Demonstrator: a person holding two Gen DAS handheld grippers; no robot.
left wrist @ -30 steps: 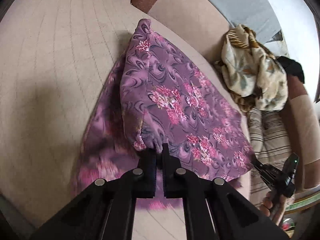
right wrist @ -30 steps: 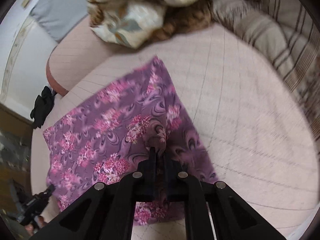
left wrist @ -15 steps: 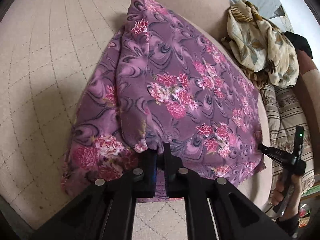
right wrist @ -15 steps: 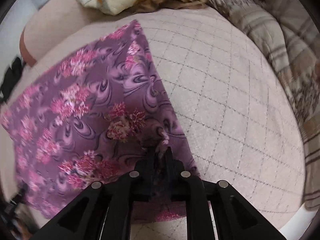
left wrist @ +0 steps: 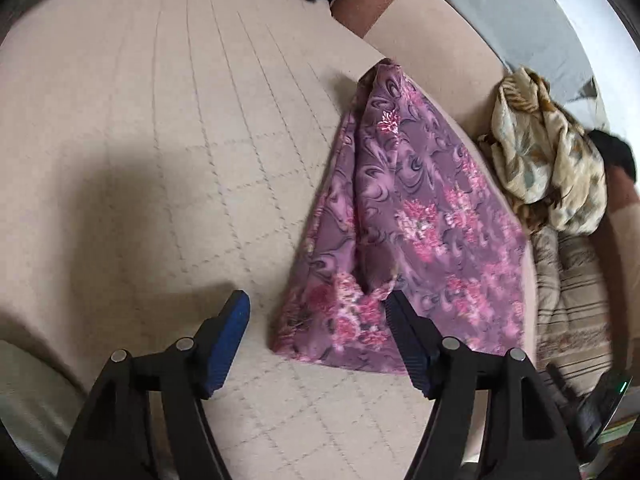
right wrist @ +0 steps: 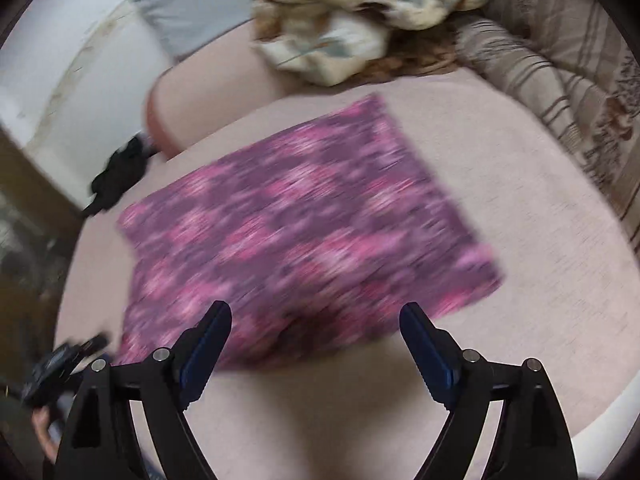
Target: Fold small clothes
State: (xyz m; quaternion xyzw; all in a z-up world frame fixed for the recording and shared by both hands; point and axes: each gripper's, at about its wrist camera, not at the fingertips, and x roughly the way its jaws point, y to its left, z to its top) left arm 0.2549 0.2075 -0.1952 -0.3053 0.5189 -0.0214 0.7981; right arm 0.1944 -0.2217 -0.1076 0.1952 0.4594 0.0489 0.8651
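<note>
Both grippers spread wide over the folded purple cloth on the quilted cushion.

The left gripper has its jaws wide apart, holding nothing; the purple floral cloth lies flat on the beige cushion; the right gripper likewise gapes empty above it.

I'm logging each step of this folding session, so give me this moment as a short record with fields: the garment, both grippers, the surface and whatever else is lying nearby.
garment: purple floral cloth, lying folded on the cushion, free of both grippers
left gripper: open, empty, beside the cloth's near corner
right gripper: open, empty, over the cloth's near edge
surface: beige quilted cushion
nearby: crumpled cream patterned garment beyond the cloth; striped cushion to the right
image quality: right wrist view is motion blurred
</note>
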